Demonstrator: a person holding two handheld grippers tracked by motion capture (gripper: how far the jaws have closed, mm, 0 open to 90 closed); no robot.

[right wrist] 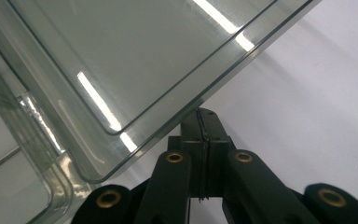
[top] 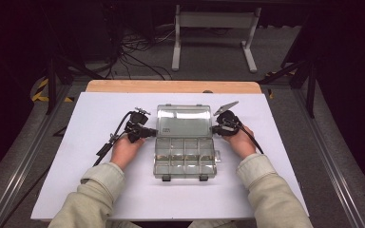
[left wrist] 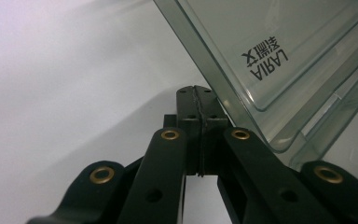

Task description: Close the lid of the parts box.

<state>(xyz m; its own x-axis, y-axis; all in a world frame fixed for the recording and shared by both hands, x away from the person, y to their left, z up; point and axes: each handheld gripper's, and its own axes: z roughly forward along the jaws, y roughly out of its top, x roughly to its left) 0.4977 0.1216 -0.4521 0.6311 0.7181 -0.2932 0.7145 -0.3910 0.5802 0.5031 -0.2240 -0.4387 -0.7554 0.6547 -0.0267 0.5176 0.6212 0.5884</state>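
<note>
A clear plastic compartment box with a hinged transparent lid (top: 184,145) lies open at the middle of a white table sheet (top: 100,190), lid folded back towards the far edge, divided tray nearer the person. In the left gripper view the lid (left wrist: 279,51) bears dark printed lettering, seen upside down, reading "LARIA" beside two characters too small to read with certainty. A small rectangular label on the lid in the high view is illegible. The contents of the tray compartments cannot be made out through the glare.

The left gripper (top: 148,132) rests just beside the lid's left edge; its jaws are pressed together with nothing between them, tip (left wrist: 195,93) just beside the lid rim, contact uncertain. The right gripper (top: 216,128) sits at the lid's right edge, jaws likewise closed together and empty, tip (right wrist: 200,116) just under the rim. A grey three-cornered plate (top: 225,107) stands on the right gripper. Both forearms wear pale beige sleeves (top: 100,183), cut off at the lower frame.

Beyond the sheet: a strip of bare wooden tabletop (top: 171,86), tangled black cables (top: 138,57) on the grey floor, and a white metal stand (top: 214,33), its upper part cropped.
</note>
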